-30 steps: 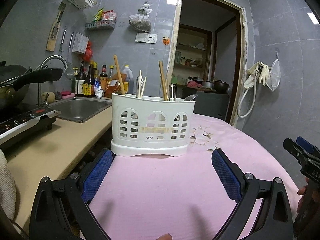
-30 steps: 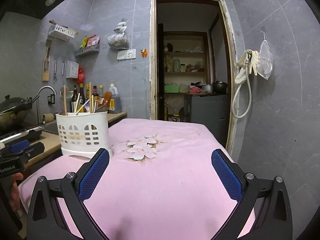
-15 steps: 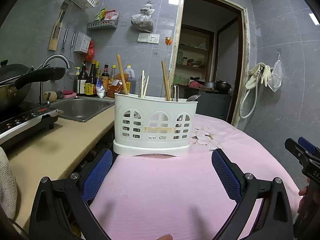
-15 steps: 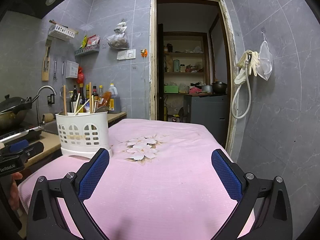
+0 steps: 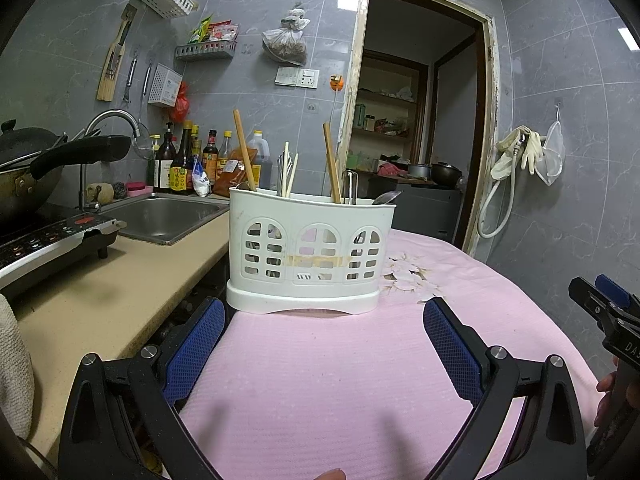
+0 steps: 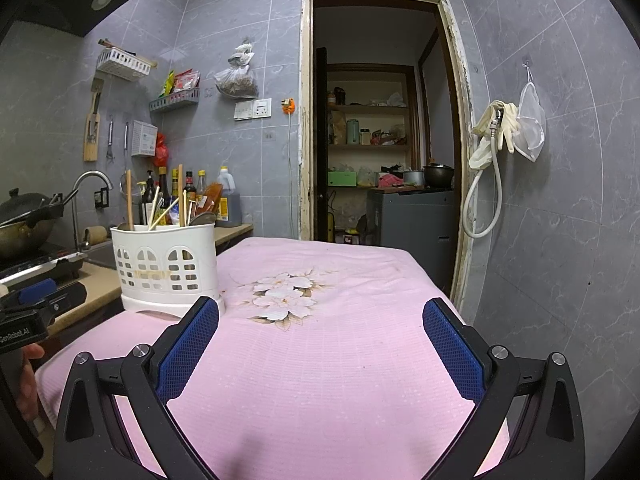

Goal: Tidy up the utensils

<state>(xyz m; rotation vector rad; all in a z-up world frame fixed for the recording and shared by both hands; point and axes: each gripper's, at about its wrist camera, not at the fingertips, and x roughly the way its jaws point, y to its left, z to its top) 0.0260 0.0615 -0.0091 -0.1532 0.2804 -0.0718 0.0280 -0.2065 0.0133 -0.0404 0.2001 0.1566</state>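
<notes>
A white slotted utensil holder (image 5: 308, 252) stands on the pink cloth (image 5: 320, 380), straight ahead in the left wrist view and at the left in the right wrist view (image 6: 166, 268). It holds wooden chopsticks (image 5: 244, 148), a fork and a metal spoon (image 5: 386, 198). My left gripper (image 5: 320, 332) is open and empty, just short of the holder. My right gripper (image 6: 320, 336) is open and empty over the cloth, to the right of the holder.
A beige counter (image 5: 100, 300) with an induction cooker (image 5: 48, 240), a wok (image 5: 24, 160) and a sink (image 5: 164, 216) runs along the left. Sauce bottles (image 5: 180, 164) stand behind the sink. A doorway (image 6: 380, 140) opens beyond the table's far edge.
The left gripper has tilted up a little and drawn slightly nearer the holder. The right gripper has hardly moved. Both stay open.
</notes>
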